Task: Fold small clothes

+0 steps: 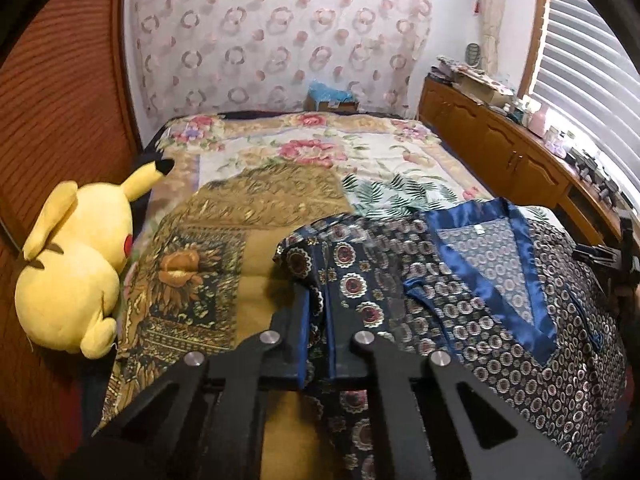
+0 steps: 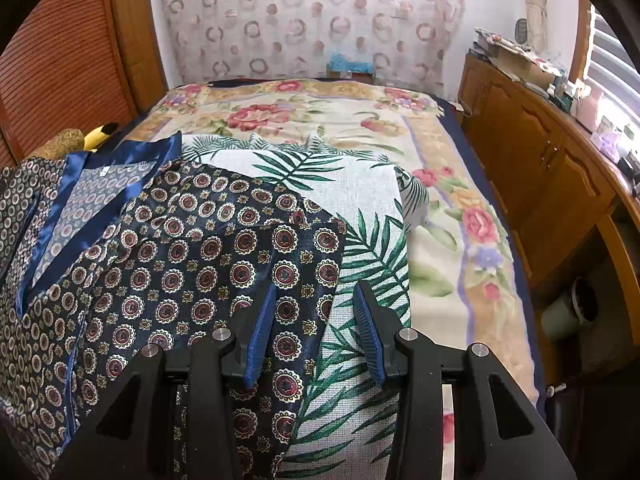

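Shirt (image 1: 460, 280) sleeve pinched, left gripper (image 1: 318, 344) (hem cropped)

The left gripper (image 1: 318, 344) sits at the bottom centre of its wrist view, its two blue-padded fingers (image 1: 305, 344) drawn close together with only a narrow gap, pinching something between them. The right gripper (image 2: 316, 332) fills the lower centre of its own view, its blue-padded fingers (image 2: 370, 332) spread wide apart and angled slightly inward toward the tips, holding nothing.
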`<state>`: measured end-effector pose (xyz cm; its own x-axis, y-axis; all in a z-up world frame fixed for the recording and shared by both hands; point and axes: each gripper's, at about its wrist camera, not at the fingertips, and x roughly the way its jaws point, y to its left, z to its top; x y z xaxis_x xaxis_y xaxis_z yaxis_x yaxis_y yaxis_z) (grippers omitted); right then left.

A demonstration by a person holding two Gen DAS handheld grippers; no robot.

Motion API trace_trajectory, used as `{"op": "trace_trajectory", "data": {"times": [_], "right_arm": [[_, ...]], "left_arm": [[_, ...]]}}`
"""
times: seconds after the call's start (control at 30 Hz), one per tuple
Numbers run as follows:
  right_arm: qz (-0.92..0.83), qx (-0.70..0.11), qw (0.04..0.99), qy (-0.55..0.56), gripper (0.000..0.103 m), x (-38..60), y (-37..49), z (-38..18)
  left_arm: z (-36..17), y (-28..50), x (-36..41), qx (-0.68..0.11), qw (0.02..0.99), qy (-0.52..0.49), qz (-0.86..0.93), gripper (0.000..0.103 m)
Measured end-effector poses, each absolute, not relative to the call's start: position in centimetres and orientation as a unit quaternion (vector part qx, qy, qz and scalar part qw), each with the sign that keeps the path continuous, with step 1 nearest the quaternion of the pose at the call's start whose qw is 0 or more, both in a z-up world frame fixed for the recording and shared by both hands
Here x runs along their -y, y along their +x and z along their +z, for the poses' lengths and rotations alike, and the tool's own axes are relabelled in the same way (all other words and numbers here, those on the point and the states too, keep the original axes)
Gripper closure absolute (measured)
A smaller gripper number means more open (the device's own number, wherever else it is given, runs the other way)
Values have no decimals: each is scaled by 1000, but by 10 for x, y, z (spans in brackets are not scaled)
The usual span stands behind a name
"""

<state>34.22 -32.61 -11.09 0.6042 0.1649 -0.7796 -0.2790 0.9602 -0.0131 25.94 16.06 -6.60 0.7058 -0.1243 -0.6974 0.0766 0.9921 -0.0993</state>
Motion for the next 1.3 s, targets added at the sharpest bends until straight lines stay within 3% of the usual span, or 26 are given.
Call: {"op": "trace_trajectory", "data": {"times": [0.3,0.33,0.47,0.5,0.97,1.3], "right_arm": [[132,-429,891,-69,61,319,350,-114],[136,-429,890,-70,64,317,351,-115],[161,-431,884,-80,98,304,351,-112],[165,-433,882,-84,100,300,350,-112],[211,-305,925,-78,103,268,248,-37],[218,-283,932,-63,103,284,149,-26]], "left_arm": [[-49,239,-128,-354,932,-12,-80,101],[-49,237,-126,-354,932,-11,-82,101],[-50,226,-116,-353,931,-9,-90,102],[-50,221,-114,-350,932,-9,-92,102],[-24,135,-106,-291,951,-13,-101,103],[-50,51,-125,-295,951,-37,-81,103]]}}
